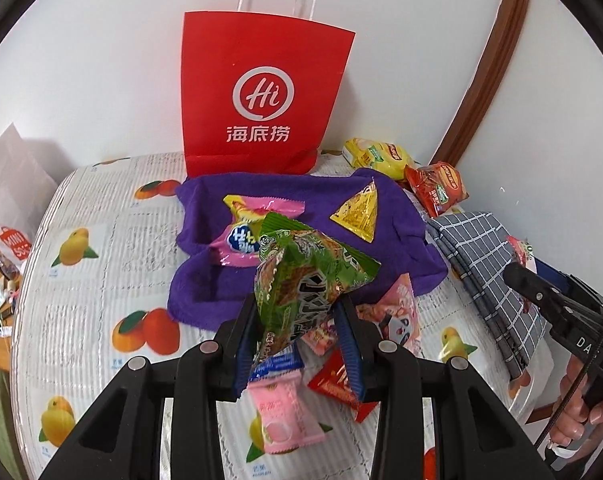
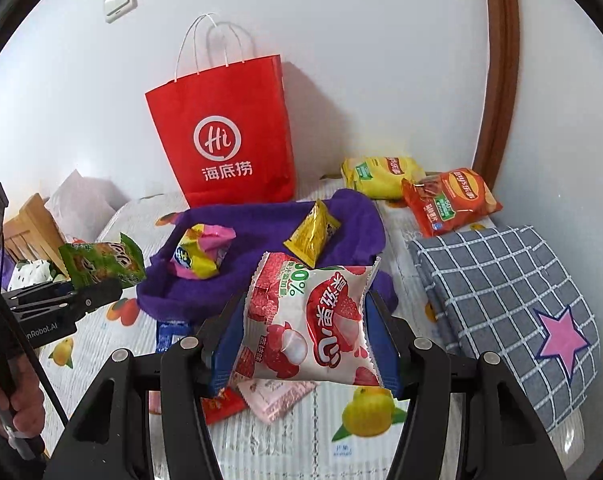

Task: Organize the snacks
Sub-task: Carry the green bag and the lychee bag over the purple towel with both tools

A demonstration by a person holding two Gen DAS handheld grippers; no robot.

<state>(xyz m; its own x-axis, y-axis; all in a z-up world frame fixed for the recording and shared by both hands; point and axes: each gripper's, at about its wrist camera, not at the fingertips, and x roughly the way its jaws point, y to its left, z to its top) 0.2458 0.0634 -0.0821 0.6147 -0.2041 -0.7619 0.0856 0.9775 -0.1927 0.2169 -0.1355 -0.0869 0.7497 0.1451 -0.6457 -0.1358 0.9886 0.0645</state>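
Between our left tongs (image 1: 299, 332) sits a green snack packet (image 1: 301, 280), clenched by both blue pads and lifted clear of the worktop (image 1: 81, 300). Our right tongs (image 2: 307, 340) grip a white-and-red lychee jelly packet (image 2: 313, 320) the same way, pads pressed on its two side edges, held above the fruit-print cover. Under the left tongs we see a pink wrapped candy (image 1: 281, 412), a red sachet (image 1: 333, 380) and a pale pink packet (image 1: 397, 312) lying loose on the worktop. Just past both packets a purple towel (image 1: 301, 196) is spread, carrying a pink-and-yellow packet (image 1: 253, 224) and a yellow triangular packet (image 1: 359, 210), set apart from each other. Behind the towel a red paper bag (image 1: 261, 100) stands upright against the white wall, its base touching the towel's far edge. To the right of the bag lie a yellow chip bag (image 2: 381, 174) and an orange chip bag (image 2: 449, 200), touching. A folded grey checked cloth (image 2: 501, 280) with a pink star lies on the right, beside the towel.
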